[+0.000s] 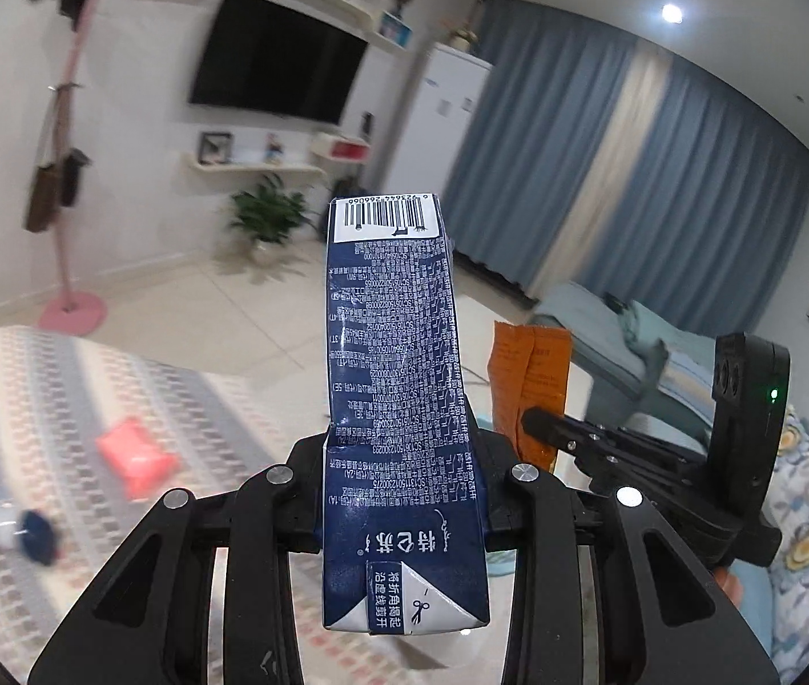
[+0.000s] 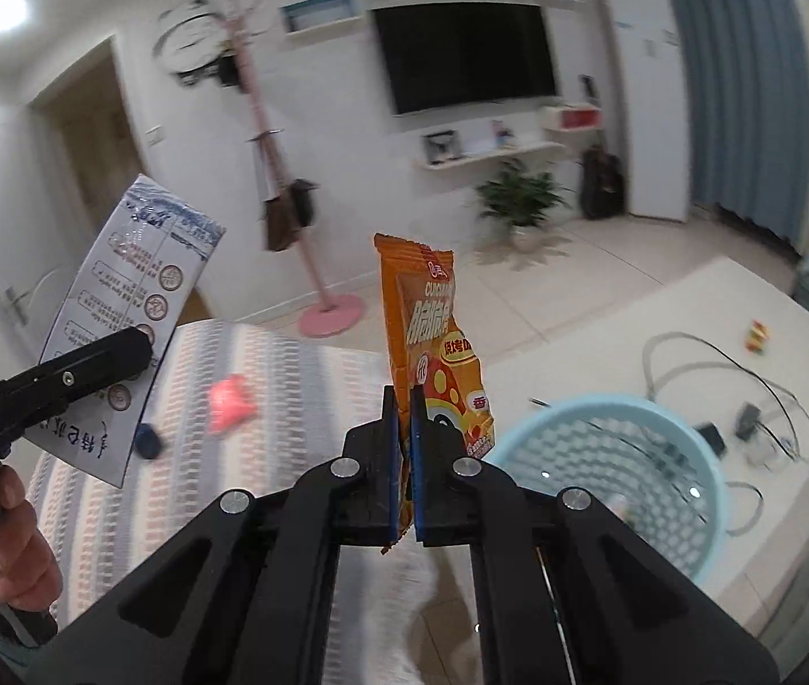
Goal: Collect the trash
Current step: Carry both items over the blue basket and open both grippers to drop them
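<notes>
The left gripper (image 1: 404, 491) is clamped on a dark blue and white cardboard milk carton (image 1: 398, 388), its 2 jaws pressed against the carton's sides while the barcode end points away toward the room. The right gripper (image 2: 402, 456) pinches the lower edge of an orange crinkled plastic snack wrapper (image 2: 433, 354) between its blue-padded fingers (image 2: 392, 474), and the wrapper stands upright above them. Both pieces of trash are held in the air, above a striped grey and pink rug (image 2: 267, 399). A pale blue perforated plastic basket (image 2: 707, 491) sits low and to the right of the right gripper. On the rug lie a crumpled pink wrapper (image 1: 136, 456) and a small dark blue cap (image 2: 148, 440), well apart from both grippers.
</notes>
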Motion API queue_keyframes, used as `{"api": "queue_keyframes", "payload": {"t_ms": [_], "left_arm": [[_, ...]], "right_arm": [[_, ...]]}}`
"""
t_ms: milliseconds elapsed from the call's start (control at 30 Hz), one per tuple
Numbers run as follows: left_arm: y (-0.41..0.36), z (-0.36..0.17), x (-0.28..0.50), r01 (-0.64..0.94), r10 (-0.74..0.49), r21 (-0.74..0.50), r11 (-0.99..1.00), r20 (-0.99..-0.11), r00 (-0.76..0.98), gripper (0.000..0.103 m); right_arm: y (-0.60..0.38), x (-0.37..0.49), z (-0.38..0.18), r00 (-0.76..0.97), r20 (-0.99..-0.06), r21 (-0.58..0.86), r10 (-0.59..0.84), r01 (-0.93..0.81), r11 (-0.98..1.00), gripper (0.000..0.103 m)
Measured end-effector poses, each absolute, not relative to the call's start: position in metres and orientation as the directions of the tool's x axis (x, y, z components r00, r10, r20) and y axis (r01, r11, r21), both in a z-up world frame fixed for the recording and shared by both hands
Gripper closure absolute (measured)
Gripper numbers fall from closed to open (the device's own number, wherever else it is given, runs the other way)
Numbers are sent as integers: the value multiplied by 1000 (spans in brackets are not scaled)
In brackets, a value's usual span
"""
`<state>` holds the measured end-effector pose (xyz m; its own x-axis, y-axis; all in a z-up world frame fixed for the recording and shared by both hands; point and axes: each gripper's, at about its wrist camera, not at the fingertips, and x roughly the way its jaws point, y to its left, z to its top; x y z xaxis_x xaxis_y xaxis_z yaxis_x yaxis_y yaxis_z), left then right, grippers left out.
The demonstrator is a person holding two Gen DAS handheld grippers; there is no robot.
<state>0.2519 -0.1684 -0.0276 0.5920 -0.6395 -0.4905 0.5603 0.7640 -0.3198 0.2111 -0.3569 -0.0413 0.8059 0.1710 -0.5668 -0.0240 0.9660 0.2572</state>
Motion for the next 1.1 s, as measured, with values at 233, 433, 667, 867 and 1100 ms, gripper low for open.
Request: {"api": "queue_keyframes", "payload": {"t_ms": [233, 433, 667, 867, 1100], "left_arm": [[-240, -66, 282, 595, -677, -361, 718, -562, 475, 70], [-295, -112, 302, 600, -672, -393, 697, -649, 357, 70], [-324, -167, 328, 551, -639, -438, 711, -729, 246, 70], [-333, -179, 343, 522, -640, -469, 713, -739, 210, 56], [-325, -173, 341, 509, -649, -477, 717, -724, 236, 47]], "right_arm": [[-423, 213, -89, 758, -649, 298, 69, 170, 939, 101], [-455, 220, -140, 674, -737, 313, 47, 279, 908, 101], [-473, 220, -185, 598, -800, 318, 49, 353, 880, 101], [-489, 220, -206, 581, -808, 380, 102, 381, 843, 97], [-491, 215, -203, 593, -800, 376, 85, 387, 842, 52]]}}
